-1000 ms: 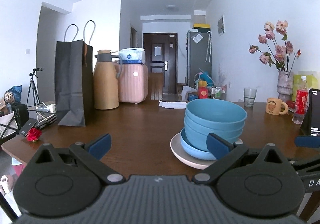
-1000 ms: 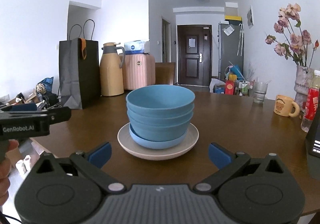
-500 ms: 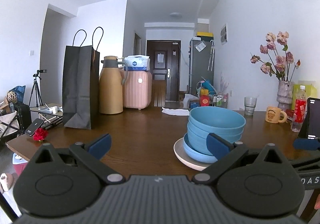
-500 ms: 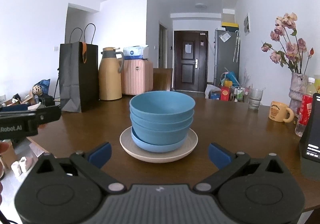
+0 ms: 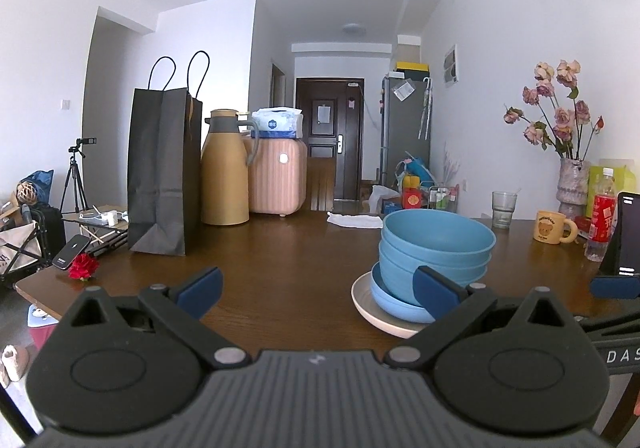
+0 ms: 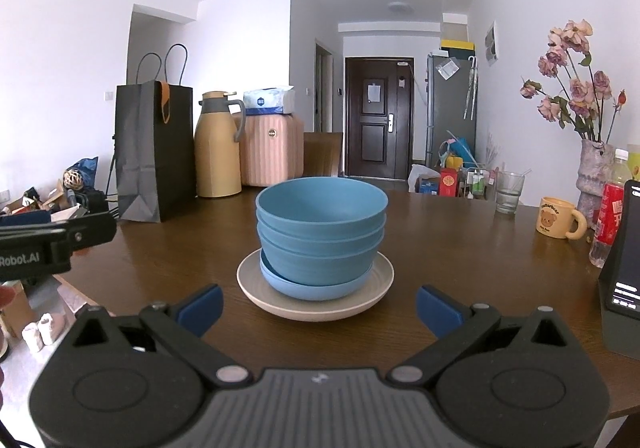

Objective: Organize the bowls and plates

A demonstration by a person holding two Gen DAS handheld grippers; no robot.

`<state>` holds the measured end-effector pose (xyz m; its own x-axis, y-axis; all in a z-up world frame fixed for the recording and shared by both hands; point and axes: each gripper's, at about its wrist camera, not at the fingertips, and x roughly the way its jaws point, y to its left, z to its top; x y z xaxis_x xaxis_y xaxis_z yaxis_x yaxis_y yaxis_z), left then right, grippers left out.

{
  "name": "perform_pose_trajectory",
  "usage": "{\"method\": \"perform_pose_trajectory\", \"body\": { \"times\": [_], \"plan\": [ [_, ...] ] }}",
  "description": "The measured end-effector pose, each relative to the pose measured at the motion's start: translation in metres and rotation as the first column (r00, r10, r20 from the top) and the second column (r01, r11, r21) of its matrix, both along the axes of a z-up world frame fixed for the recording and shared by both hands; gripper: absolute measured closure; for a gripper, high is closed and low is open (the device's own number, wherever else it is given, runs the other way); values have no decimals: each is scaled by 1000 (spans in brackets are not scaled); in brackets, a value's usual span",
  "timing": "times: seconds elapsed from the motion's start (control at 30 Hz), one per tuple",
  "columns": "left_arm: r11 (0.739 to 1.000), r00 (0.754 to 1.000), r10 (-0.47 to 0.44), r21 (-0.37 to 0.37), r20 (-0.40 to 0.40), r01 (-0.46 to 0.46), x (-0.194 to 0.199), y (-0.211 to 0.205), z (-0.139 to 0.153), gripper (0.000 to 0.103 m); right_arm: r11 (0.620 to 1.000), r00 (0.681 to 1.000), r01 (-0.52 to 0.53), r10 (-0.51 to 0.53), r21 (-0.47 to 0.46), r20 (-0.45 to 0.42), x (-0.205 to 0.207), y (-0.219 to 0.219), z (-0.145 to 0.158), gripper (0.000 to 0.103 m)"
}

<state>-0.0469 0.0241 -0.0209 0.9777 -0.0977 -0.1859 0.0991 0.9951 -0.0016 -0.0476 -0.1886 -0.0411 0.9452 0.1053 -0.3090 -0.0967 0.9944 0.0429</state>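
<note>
Three nested blue bowls (image 6: 322,224) stand on a blue plate (image 6: 304,288), which rests on a cream plate (image 6: 256,288) on the brown table (image 6: 460,268). My right gripper (image 6: 319,308) is open just short of the stack, which is centred between its blue pads, and holds nothing. The left gripper (image 5: 318,287) is open too, over bare table to the left of the bowls (image 5: 436,244). Its right pad overlaps the cream plate (image 5: 368,308) in that view. The left gripper's body (image 6: 56,244) shows at the right wrist view's left edge.
At the back left stand a black paper bag (image 6: 154,152), a tan jug (image 6: 218,152) and a pink case (image 6: 272,150). A glass (image 6: 508,192), yellow mug (image 6: 558,218), red bottle (image 6: 608,216), vase (image 6: 592,176) and dark screen device (image 6: 624,260) line the right side.
Both grippers have drawn back slightly from the stack and tilted up a little. They stay open. The bowls and plates have not moved.
</note>
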Motion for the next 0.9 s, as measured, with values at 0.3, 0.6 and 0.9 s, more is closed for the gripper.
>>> {"method": "perform_pose_trajectory", "body": {
  "times": [0.3, 0.6, 0.9],
  "plan": [
    [1000, 1000, 0, -1, 9, 0, -1, 1, -1, 0, 1000, 1000, 0, 0, 3, 2, -1, 0, 0, 0],
    [1000, 1000, -9, -10, 4, 9, 0, 3, 0, 0, 1000, 1000, -3, 3, 3, 1, -1, 2, 0, 0],
    [1000, 1000, -5, -7, 5, 6, -1, 4, 0, 0, 1000, 1000, -5, 5, 5, -3, -1, 2, 0, 0]
  ]
}}
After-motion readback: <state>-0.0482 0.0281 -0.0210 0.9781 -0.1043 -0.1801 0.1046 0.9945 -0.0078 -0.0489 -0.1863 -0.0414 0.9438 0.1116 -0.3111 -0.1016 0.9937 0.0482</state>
